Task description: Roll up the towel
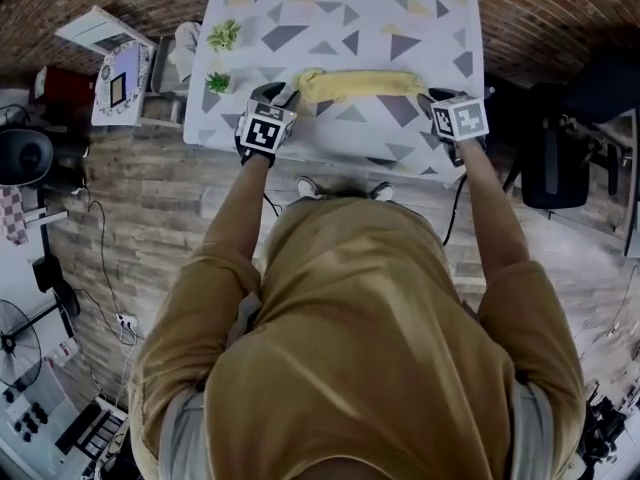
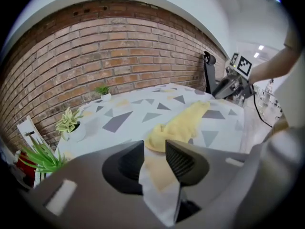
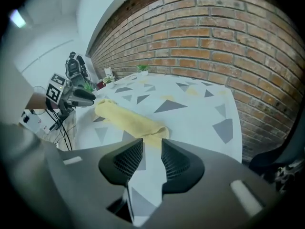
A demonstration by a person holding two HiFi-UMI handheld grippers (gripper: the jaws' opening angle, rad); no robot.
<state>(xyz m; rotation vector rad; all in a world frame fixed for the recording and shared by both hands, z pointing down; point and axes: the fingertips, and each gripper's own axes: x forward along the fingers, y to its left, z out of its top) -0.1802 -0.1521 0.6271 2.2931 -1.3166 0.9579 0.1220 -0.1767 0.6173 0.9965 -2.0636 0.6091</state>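
Observation:
A yellow towel (image 1: 360, 85) lies as a long, loosely rolled bundle across the near part of the triangle-patterned table (image 1: 420, 8). My left gripper (image 1: 283, 94) is at its left end and my right gripper (image 1: 432, 101) at its right end. In the left gripper view the jaws (image 2: 154, 149) stand slightly apart, and the towel's end (image 2: 183, 123) lies just past the tips, with only tablecloth showing in the gap. In the right gripper view the jaws (image 3: 152, 147) are narrowly apart too, and the towel (image 3: 126, 118) starts just beyond them. Neither gripper holds the towel.
Two small potted plants (image 1: 223, 36) (image 1: 218, 82) stand on the table's left edge, close to my left gripper. A brick wall runs behind the table. A dark chair (image 1: 560, 158) is to the right, and a small shelf unit (image 1: 120, 78) to the left.

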